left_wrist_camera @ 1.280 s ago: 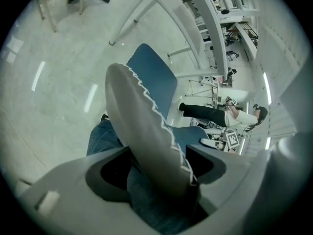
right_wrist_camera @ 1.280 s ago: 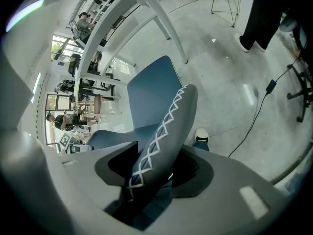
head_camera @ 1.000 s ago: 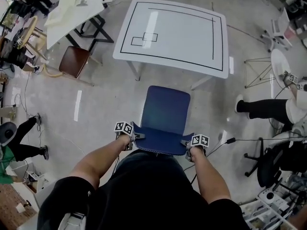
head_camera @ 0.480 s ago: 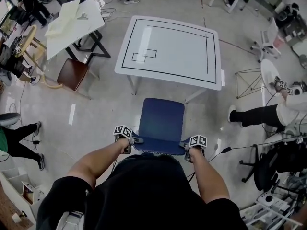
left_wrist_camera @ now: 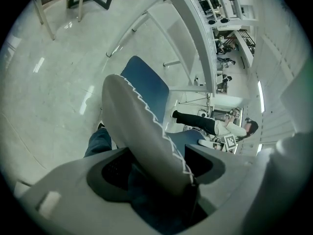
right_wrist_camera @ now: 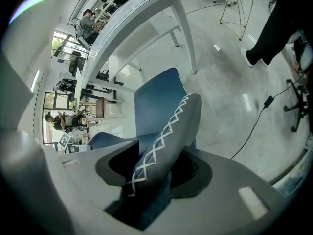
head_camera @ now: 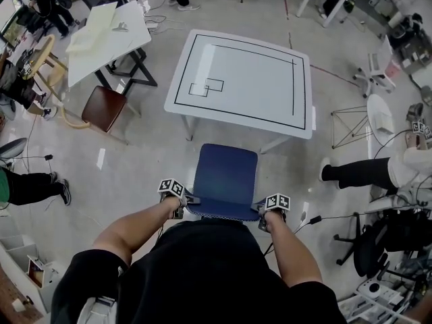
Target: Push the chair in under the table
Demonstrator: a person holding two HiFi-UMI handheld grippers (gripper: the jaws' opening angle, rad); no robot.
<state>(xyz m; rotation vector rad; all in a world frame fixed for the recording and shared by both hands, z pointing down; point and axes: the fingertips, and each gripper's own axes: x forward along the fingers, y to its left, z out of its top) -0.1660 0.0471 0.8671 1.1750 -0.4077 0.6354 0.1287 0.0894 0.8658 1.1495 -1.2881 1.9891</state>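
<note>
Chair [head_camera: 225,174] closer to table [head_camera: 243,86], left tongs [head_camera: 190,198] and right tongs [head_camera: 259,206] gripping backrest [left_wrist_camera: 142,131]

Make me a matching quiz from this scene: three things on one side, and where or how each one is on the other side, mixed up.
Column one:
1. blue chair
2. white table
3. brown chair

Column two:
A. top marked with black lines
B. at the far left, beside a desk with papers on it
C. backrest clamped by the left gripper and right gripper

Pairs: 1-C, 2-A, 3-B
</note>
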